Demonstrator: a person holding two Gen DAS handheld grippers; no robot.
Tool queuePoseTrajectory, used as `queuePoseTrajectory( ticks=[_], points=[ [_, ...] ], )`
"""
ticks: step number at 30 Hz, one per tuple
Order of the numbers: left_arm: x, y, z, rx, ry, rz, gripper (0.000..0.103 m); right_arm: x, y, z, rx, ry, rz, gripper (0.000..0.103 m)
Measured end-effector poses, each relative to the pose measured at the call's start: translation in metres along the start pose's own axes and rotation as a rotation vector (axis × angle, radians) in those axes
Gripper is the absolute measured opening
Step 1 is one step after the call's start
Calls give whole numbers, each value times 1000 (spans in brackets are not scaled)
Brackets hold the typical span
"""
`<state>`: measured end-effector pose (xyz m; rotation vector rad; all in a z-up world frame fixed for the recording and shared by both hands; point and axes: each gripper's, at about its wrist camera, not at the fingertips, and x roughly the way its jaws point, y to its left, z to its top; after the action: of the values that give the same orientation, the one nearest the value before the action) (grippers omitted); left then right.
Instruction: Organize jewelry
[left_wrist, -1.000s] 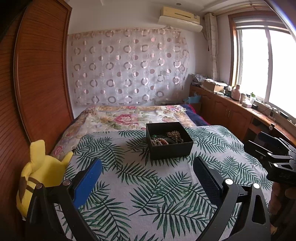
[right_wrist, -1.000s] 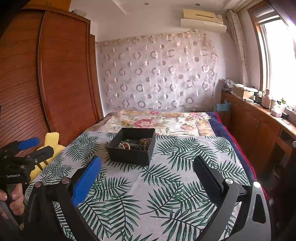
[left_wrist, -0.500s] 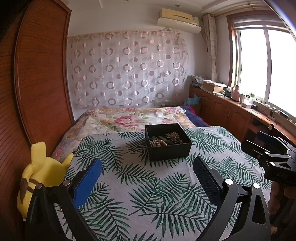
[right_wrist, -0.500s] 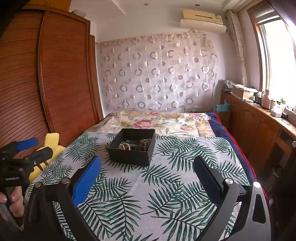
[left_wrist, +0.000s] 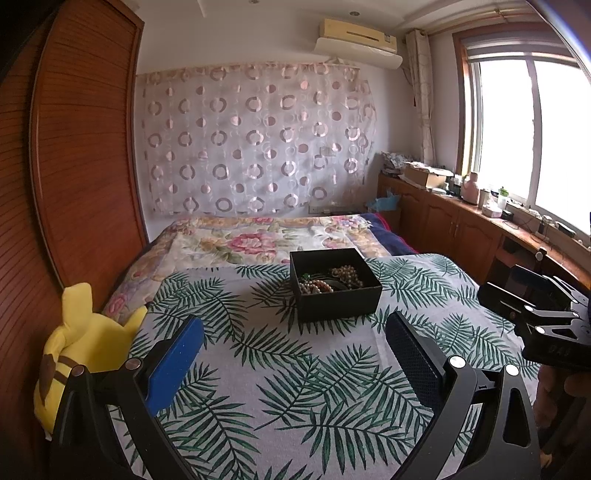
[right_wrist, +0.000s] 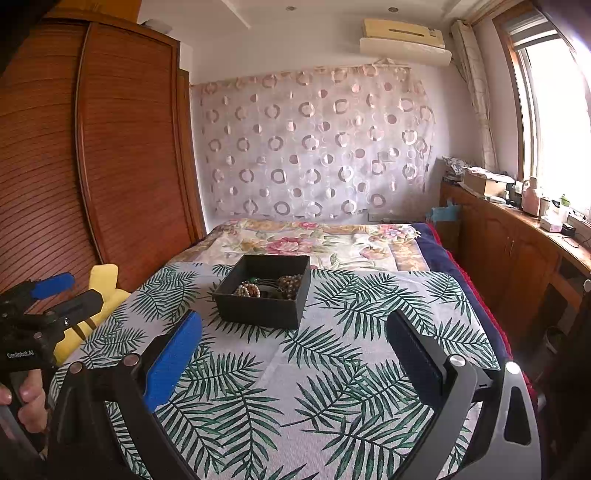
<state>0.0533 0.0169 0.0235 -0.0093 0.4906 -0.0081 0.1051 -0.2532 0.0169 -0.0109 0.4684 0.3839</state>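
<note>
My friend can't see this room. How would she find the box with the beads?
Look at the bed with the palm-leaf cloth. Near its middle sits a black box, open on top, with bead strings heaped inside. Nothing else stands on that cloth.

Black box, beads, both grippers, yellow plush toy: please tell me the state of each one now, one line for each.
Black box: open, no lid on it, upright on the leaf-print cloth.
Bead jewelry: piled inside the box, untouched.
Left gripper: open, empty, short of the box.
Right gripper: open, empty, short of the box.
Yellow plush toy: lying at the bed's edge beside the wooden wardrobe.
</note>
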Motion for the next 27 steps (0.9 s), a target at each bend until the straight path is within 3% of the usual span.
queuePoseTrajectory(
  ticks=[27],
  points=[
    [0,-1,5,1,-2,3,95,1,1,0,-3,-1,3,100]
  ],
)
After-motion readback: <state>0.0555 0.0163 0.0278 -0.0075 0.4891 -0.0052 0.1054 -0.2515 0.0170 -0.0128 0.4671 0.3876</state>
